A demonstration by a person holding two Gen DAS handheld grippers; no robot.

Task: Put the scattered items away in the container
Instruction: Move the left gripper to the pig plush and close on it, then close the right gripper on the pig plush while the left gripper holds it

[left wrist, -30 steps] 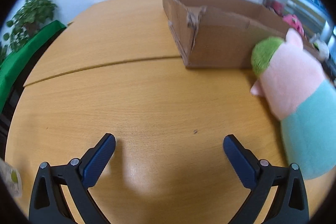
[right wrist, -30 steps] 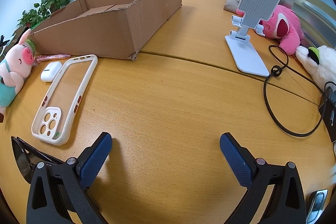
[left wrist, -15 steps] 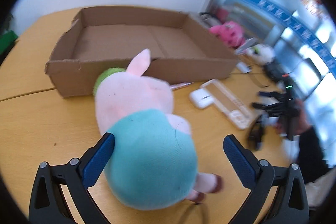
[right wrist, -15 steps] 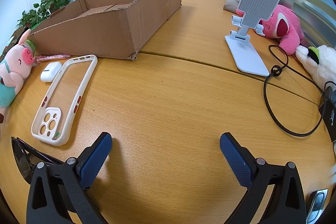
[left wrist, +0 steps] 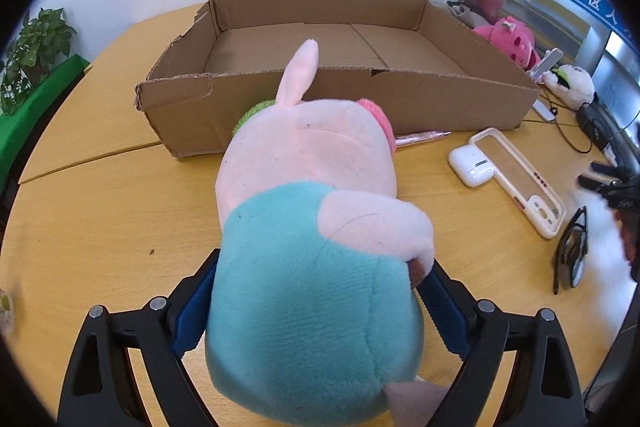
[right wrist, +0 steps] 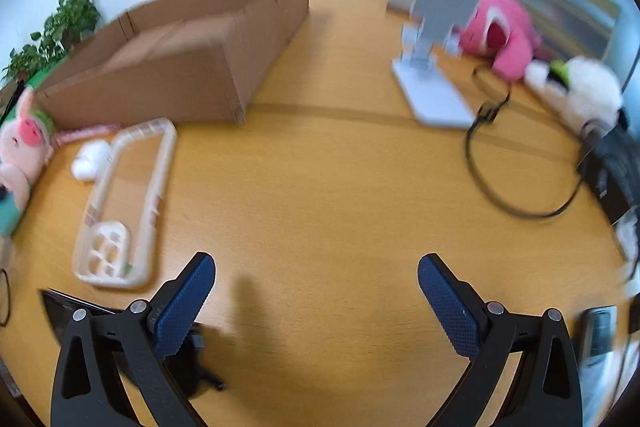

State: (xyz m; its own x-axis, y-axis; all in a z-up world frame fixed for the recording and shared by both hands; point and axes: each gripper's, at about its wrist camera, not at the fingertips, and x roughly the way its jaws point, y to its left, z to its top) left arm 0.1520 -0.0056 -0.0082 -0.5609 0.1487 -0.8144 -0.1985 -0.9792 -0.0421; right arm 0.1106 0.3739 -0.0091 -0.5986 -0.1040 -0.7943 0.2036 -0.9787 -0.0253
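We see a plush pig lying on the wooden table just in front of the cardboard box: soft pink fleece, teal body, rounded and fat. Its long axis runs away from us, head toward the box, one ear standing up. Our left gripper is closed on the pig's teal rear. Our right gripper gapes wide, holding nothing, over bare table.

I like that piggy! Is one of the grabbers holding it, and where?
Yes. The left gripper squeezes the pig plush around its teal lower body. The right gripper is open and holds nothing.
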